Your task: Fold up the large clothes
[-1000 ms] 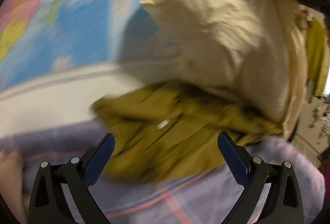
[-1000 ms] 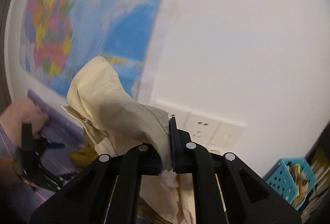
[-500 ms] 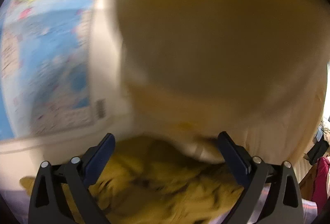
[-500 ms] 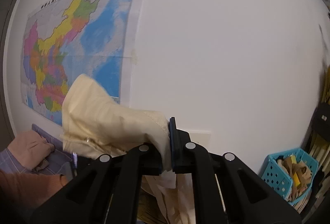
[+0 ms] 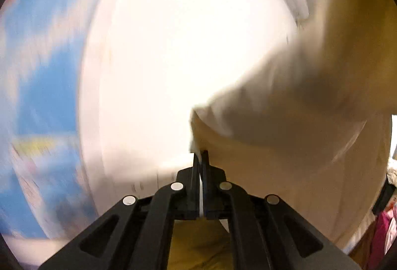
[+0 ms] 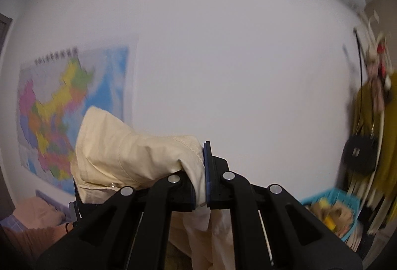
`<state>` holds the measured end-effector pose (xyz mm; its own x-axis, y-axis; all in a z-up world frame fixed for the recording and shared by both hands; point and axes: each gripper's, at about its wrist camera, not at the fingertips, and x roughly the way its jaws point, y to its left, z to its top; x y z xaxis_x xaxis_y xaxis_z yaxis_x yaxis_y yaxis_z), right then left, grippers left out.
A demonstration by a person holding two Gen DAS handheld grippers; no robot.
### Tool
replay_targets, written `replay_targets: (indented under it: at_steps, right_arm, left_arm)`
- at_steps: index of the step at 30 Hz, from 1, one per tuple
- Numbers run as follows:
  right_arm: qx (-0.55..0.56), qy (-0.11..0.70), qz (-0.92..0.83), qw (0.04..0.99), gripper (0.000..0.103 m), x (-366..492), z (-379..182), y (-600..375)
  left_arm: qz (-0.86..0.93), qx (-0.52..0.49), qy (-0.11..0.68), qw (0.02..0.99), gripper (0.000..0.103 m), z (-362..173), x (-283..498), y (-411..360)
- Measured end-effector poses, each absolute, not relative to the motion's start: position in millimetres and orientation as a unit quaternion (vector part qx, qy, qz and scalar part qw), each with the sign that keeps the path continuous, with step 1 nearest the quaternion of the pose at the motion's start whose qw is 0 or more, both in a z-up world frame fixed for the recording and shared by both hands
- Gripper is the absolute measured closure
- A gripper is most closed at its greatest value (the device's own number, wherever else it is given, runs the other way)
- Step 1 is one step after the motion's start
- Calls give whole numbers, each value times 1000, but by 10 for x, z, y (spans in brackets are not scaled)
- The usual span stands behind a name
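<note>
A large cream garment [image 5: 285, 145] hangs in the air between my two grippers, in front of a white wall. My left gripper [image 5: 200, 158] is shut on one edge of it, and the cloth spreads up and to the right, blurred. In the right wrist view, my right gripper [image 6: 205, 170] is shut on another bunched part of the cream garment [image 6: 129, 153], which drapes left and down. A mustard garment [image 5: 198, 245] shows below the left gripper.
A coloured wall map [image 6: 62, 116] hangs at the left. A blue basket [image 6: 330, 208] of oddments and hanging clothes [image 6: 372, 121] stand at the right. Low left are a purple bedsheet with a pink cloth [image 6: 32, 210] and a person's sleeve [image 6: 29, 237].
My left gripper rose from over the mustard garment on the bed and closed on the cream garment's edge. My right gripper lifted and swung right, still gripping the cream cloth.
</note>
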<state>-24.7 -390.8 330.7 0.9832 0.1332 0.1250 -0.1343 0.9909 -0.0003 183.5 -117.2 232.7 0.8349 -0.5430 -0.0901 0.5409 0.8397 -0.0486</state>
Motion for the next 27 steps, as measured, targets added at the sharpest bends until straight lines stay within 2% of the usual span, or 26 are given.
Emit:
replay_targets:
  at_steps: [5,9,11,12,13,15,18,20,23,27]
  right_arm:
    - [-1,-110,88,990,98,-933,3722,-3839]
    - [3,-118,108,987,98,-1304,3743,-3749]
    - [12,-108,122,986,98,-1351,3663,-3706]
    - [17,-99,128,987,98,-1355,3590,-3680]
    - [20,-91,134,987,98,-1363,3533,-3654]
    - [28,-70,151,986,98,-1352,3391,-3566]
    - [31,-64,173,982,98,-1415,3222,-3439]
    - [32,-60,185,980,98,-1473,3152,-3361]
    - [29,-58,193,979,98,-1554,3108,-3268]
    - [22,-61,202,977,98,-1663,3091,-3155]
  left_arm:
    - [-257,-39,-17,965,103,3052,1066,-649]
    - [-277,-4,-29,960,102,3104,335,-210]
    - [-321,20,-5,947,90,2974,121,-236]
    - [-349,29,28,936,65,2761,-12,-167]
    - [-378,28,44,924,46,2661,-161,-215]
    - [-432,24,59,900,43,2289,-595,-223]
    - [-500,12,49,865,26,1637,-976,-286]
    - [-506,35,53,860,26,1368,-1052,-492]
    - [-464,95,31,880,17,1142,-964,-870]
    - [-395,78,80,912,19,1097,-308,-1200]
